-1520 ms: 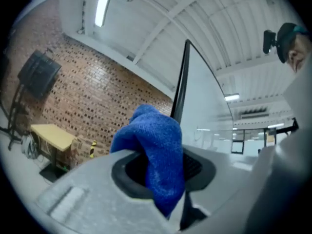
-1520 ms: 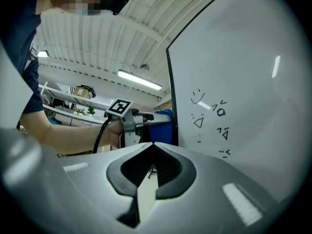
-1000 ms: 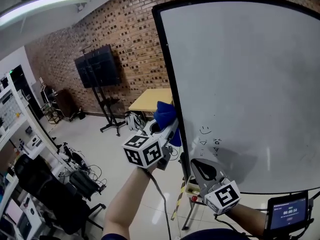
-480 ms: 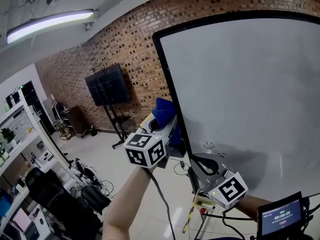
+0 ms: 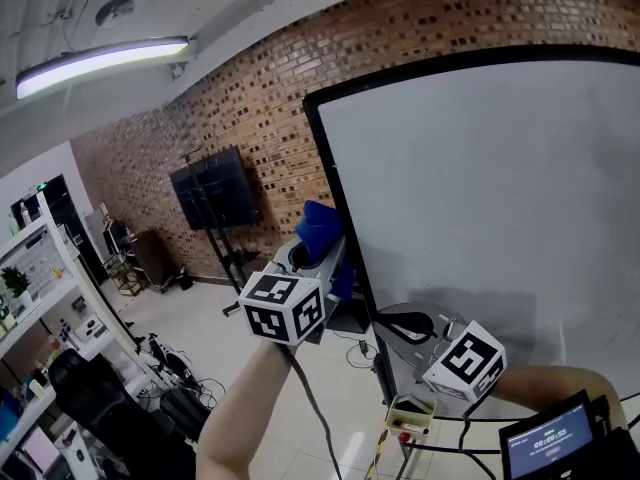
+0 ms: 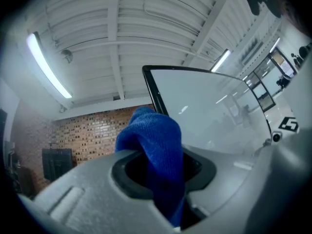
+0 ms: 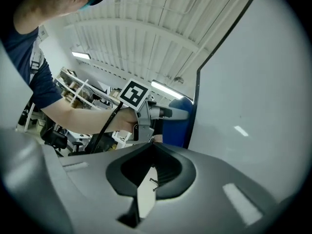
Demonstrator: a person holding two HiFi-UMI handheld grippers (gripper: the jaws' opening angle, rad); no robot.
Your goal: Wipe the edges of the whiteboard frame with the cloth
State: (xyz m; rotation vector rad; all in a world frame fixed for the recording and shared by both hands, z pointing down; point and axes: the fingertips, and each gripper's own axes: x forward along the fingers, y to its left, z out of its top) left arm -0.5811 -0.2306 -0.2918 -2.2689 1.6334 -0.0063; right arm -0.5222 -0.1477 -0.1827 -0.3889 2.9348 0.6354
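Press the cloth [image 5: 318,226], pinched in the left tool [image 5: 328,253], firmly along the frame [image 5: 322,163] edge; right tool [image 5: 398,325] closed, empty.

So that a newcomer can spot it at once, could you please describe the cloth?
Find the large whiteboard by the brick wall and follow its black left frame edge partway down. There the left gripper clamps a bunched cloth: the only bright blue, soft thing against the gripper's grey body and black-and-white marker cube.
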